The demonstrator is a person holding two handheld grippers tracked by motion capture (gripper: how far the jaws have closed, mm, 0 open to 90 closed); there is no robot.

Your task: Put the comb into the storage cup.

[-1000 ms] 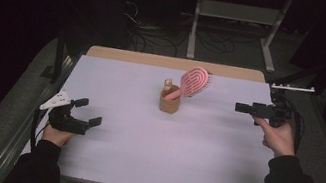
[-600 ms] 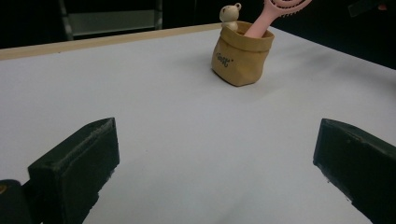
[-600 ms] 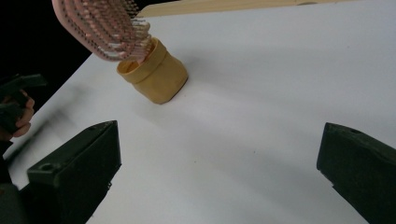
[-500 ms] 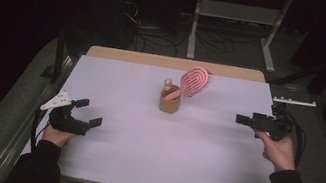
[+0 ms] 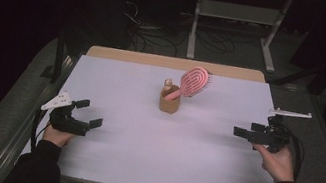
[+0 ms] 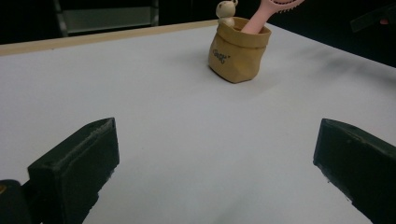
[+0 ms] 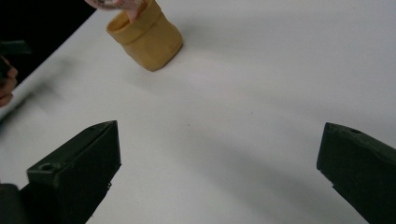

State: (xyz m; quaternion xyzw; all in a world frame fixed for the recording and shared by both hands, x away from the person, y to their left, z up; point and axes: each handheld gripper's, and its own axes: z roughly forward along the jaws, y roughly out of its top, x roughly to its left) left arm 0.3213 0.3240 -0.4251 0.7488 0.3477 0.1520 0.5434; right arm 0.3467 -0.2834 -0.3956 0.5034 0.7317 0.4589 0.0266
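We held the left hand-held gripper (image 5: pixel 88 114) and right hand-held gripper (image 5: pixel 240 131) wide open, empty, well apart from the tan pouch (image 5: pixel 169 104) holding a pink hairbrush (image 5: pixel 193 81) mid-desk (image 5: pixel 137 168).

Recording lab with a staged work table.
A white-covered table (image 5: pixel 163 162) stands alone in a dark room; at 12 o'clock beyond it, loose cables (image 5: pixel 160 35) trail over grey carpet beside a metal rack (image 5: pixel 238 13), and black stands (image 5: pixel 58 53) flank the table at 9 and 3 o'clock.
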